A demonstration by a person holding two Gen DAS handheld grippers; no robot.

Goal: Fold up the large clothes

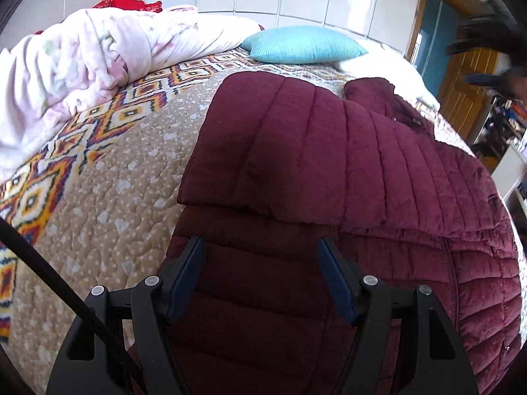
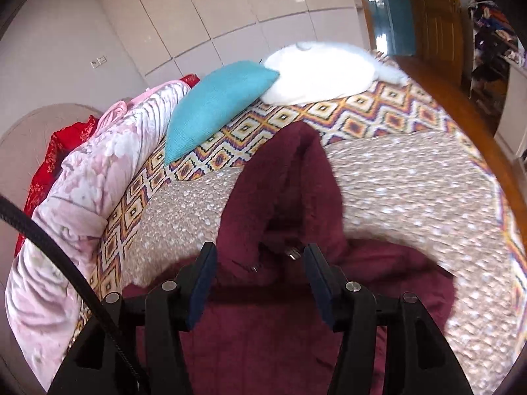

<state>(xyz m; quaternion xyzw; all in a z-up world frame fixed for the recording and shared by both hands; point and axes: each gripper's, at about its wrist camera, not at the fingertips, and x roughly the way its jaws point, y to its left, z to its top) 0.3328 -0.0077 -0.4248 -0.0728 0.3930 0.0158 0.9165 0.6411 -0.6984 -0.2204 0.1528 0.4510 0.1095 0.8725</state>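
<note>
The maroon quilted coat (image 1: pixel 329 151) lies partly folded on the bed (image 1: pixel 131 177). Left tongs (image 1: pixel 262 279) and right tongs (image 2: pixel 260 283) both stand open above it, gripping nothing. Judged bulky, soft, springy; best taken at hem edges or hood (image 2: pixel 290 171).

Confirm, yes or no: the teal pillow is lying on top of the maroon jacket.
No. The teal pillow lies on the patterned bedspread beyond the maroon jacket, apart from it.
</note>
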